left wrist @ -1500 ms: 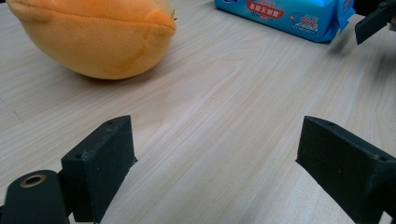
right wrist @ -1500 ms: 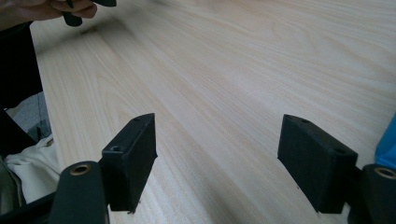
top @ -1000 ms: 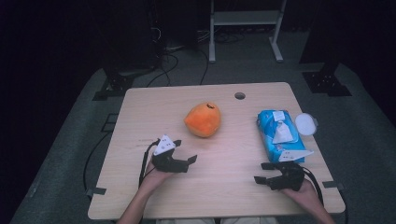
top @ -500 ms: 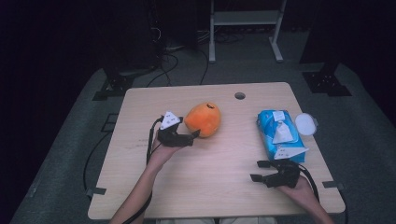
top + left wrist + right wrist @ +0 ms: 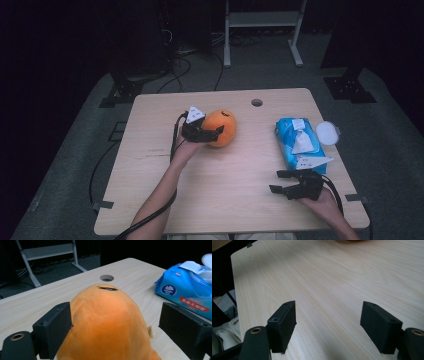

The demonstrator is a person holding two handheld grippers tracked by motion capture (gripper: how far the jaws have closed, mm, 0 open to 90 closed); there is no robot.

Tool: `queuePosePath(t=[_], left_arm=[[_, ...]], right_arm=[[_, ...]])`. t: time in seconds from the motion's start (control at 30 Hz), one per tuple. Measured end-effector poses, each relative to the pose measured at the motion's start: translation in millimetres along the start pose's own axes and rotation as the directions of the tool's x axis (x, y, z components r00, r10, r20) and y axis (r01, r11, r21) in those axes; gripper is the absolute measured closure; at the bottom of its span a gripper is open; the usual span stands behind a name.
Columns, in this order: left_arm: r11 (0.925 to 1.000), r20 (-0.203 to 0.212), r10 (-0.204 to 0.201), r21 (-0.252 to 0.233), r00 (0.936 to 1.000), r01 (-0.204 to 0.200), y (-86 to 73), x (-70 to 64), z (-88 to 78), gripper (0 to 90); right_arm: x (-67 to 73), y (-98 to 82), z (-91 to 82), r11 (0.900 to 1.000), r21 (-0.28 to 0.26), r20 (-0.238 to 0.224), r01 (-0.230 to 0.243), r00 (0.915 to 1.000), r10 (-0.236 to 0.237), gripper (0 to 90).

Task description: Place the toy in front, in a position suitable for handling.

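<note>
The orange plush toy (image 5: 221, 127) sits mid-worktop (image 5: 235, 200), between the wide-apart jaws of the left gripper (image 5: 214, 134), not yet squeezed; it looks soft and light, so grip across its plump middle; the right gripper (image 5: 276, 182) rests apart, holding nothing.
</note>
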State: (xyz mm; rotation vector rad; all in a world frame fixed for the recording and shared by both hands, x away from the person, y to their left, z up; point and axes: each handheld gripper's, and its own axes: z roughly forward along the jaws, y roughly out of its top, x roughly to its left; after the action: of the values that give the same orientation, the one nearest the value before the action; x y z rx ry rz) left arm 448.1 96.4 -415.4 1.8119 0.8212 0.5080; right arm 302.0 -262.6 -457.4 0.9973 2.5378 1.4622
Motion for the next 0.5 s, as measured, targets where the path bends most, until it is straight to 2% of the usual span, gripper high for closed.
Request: queuePosePath(t=[0.07, 0.17, 0.23, 0.3, 0.37, 0.4, 0.43, 0.5], left_arm=[[1.0000, 0.005, -0.008, 0.002, 1.0000, 0.008, -0.9, 0.5, 3.6, 12.1], [0.9997, -0.018, -0.003, 0.024, 0.9998, 0.004, -4.8, 0.6, 18.3, 11.8], [0.9997, -0.030, -0.001, 0.024, 0.9996, 0.002, -5.2, 0.7, 21.1, 11.2], [0.9996, -0.066, 0.008, 0.029, 0.9978, -0.006, -5.1, -0.1, 27.8, 10.8], [0.9961, -0.133, 0.066, 0.067, 0.9889, -0.057, -6.8, -1.8, 31.6, 16.8], [0.9961, -0.133, 0.066, 0.067, 0.9889, -0.057, -6.8, -1.8, 31.6, 19.9], [0.9948, -0.161, 0.072, 0.082, 0.9842, -0.059, -8.9, -1.8, 33.0, 25.0], [0.9942, -0.174, 0.074, 0.090, 0.9820, -0.059, -8.9, -1.6, 32.5, 35.6]], right_arm=[[-0.3, 0.2, -0.6, 1.000, -0.001, 0.001, 0.003, 1.0000, -0.003, 27.6], [-0.3, -0.3, -0.8, 1.000, 0.001, -0.001, 0.002, 1.0000, -0.002, 27.6], [-0.5, -0.9, -1.6, 1.000, 0.002, -0.001, 0.003, 1.0000, -0.003, 27.6], [-0.5, -1.1, -2.8, 1.000, -0.001, -0.002, -0.001, 1.0000, 0.001, 27.6], [-0.6, -0.9, -4.1, 1.000, -0.005, -0.003, -0.002, 1.0000, 0.002, 27.6], [-0.6, -0.9, -4.1, 1.000, -0.005, -0.003, -0.002, 1.0000, 0.002, 27.6], [-0.5, -0.6, -5.4, 1.000, -0.009, -0.002, -0.002, 1.0000, 0.002, 27.6], [0.0, -0.1, -6.9, 1.000, -0.013, -0.002, 0.001, 1.0000, -0.001, 27.7]])
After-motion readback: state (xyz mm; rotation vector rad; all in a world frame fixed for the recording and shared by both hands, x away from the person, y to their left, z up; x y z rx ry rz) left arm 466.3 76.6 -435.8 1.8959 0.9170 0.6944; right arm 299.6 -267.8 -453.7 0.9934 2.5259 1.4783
